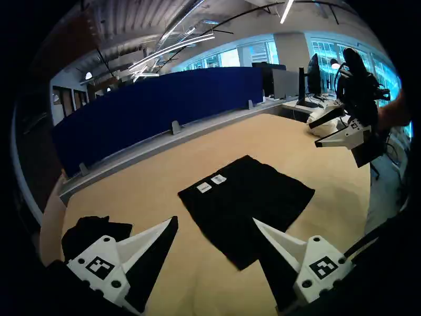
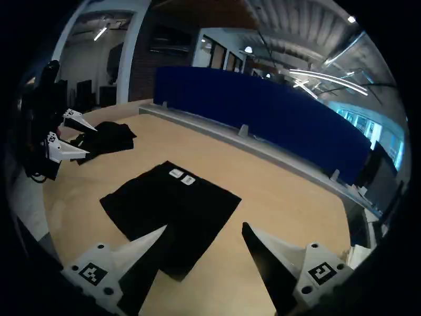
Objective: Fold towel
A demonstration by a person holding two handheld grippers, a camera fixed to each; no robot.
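Note:
A black towel (image 1: 247, 203) lies flat on the tan table (image 1: 173, 174), with two white labels near its far edge. In the left gripper view my left gripper (image 1: 216, 224) is open above the towel's near left edge, nothing between its fingers. The right gripper (image 1: 330, 132) shows at the far right, raised above the table, held by a hand. In the right gripper view the towel (image 2: 171, 208) spreads ahead, and my right gripper (image 2: 204, 227) is open above its near edge. The left gripper (image 2: 84, 139) hangs at the far left, open.
A second crumpled black cloth (image 1: 92, 231) lies at the table's left corner, also visible as the dark heap (image 2: 105, 137) in the right gripper view. A blue partition (image 1: 158, 110) runs along the table's far side. Desks and monitors (image 1: 313, 79) stand beyond.

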